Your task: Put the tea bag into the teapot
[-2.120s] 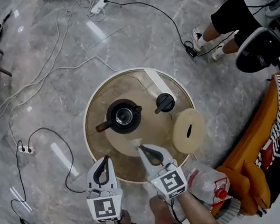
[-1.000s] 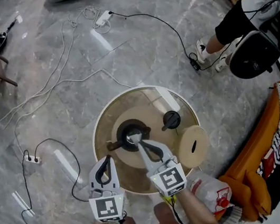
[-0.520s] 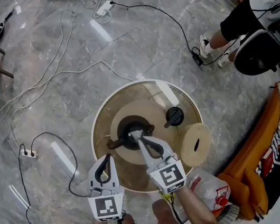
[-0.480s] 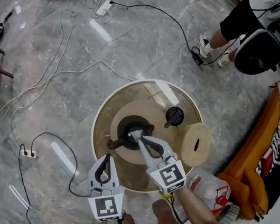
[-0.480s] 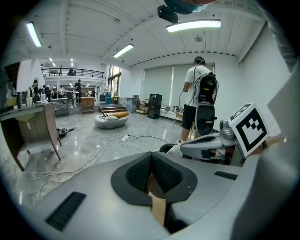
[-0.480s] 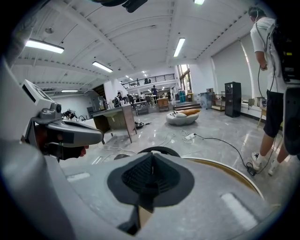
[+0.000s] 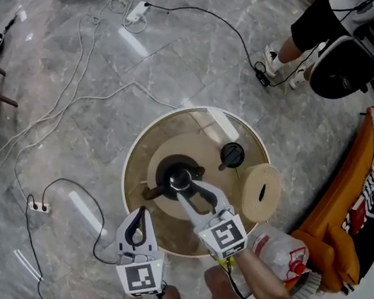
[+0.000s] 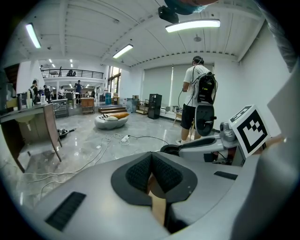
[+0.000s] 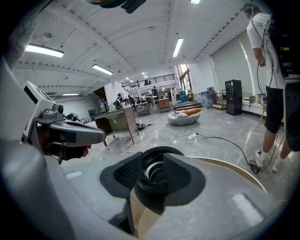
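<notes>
The black teapot [image 7: 172,176] stands open on a round wooden board [image 7: 198,152] on the round glass table [image 7: 237,129]. My right gripper [image 7: 190,192] hovers just above the pot's mouth and its jaws are opening, with nothing between the pads. In the right gripper view the pot's mouth [image 9: 157,165] shows right behind the spread pads [image 9: 125,172]. No tea bag shows at the tips. A pale spot inside the mouth [image 7: 180,178] may be the bag; I cannot tell. My left gripper [image 7: 139,216] is shut and empty at the table's near edge, its pads [image 8: 140,171] pressed together.
The teapot's black lid [image 7: 229,153] lies to the pot's right. A round wooden disc with a slot [image 7: 257,183] overhangs the table's right edge. A plastic bag [image 7: 279,247] and an orange sofa [image 7: 365,185] are at the lower right. Cables [image 7: 58,110] cross the floor. A person [image 7: 324,13] stands at the upper right.
The right gripper's jaws have spread apart over the teapot's mouth. The white tea bag that hung at their tips is gone from between them. The left gripper has stayed put.
</notes>
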### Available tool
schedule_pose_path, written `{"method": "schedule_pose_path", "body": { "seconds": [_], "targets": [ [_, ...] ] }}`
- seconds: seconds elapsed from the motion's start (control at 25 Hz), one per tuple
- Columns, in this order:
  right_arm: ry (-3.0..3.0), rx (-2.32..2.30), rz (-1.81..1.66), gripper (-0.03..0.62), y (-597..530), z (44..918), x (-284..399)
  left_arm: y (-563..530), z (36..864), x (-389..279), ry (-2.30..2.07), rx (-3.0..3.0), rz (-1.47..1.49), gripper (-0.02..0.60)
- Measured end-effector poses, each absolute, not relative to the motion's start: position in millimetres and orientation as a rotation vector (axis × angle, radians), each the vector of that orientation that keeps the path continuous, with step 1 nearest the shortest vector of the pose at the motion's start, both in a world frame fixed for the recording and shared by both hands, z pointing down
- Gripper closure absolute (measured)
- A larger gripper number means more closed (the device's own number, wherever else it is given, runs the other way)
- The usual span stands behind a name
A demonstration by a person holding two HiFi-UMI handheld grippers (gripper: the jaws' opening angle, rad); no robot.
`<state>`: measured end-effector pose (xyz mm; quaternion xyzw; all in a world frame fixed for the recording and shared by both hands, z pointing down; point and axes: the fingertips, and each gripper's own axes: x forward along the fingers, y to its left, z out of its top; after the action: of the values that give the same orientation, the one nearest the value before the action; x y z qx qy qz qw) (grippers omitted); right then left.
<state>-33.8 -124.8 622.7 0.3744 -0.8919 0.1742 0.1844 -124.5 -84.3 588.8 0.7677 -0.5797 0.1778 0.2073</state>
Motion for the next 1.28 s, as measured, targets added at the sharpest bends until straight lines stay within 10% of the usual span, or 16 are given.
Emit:
{"method": "schedule_pose_path", "body": {
  "seconds": [1.28],
  "targets": [
    [-2.58, 1.242, 0.319, 0.536, -113.5, 407.1, 0.5, -82.5, 377.5, -100.2, -1.662, 2.434, 0.447, 0.566]
  ]
}}
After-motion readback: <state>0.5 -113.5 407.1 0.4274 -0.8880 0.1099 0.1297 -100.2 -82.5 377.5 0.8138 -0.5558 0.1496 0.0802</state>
